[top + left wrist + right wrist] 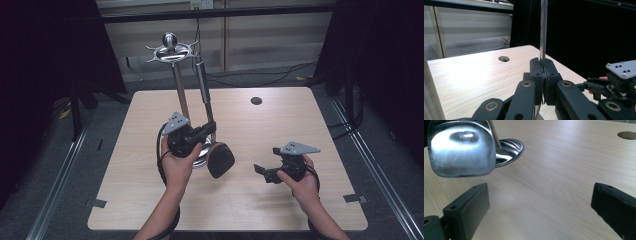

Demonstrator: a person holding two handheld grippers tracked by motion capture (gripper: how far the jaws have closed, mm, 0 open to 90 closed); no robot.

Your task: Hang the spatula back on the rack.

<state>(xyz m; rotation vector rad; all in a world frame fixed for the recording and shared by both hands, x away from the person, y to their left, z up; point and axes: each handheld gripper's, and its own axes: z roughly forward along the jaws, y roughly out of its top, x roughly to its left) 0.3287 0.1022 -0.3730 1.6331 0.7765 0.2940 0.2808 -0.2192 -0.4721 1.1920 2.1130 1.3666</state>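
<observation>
Both hands rest low: left gripper [210, 127] clamped on the spatula [212, 135] handle, right gripper [265, 169] spread apart.

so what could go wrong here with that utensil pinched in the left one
1. The left gripper pinches only the thin handle of a spatula-like utensil; the heavy head might swing or slip between the fingers.
2. The utensil stand is tall on a small round base; pulling sideways could tip it.
3. The right gripper waits open near the utensil's head, so a swing could strike it.
</observation>
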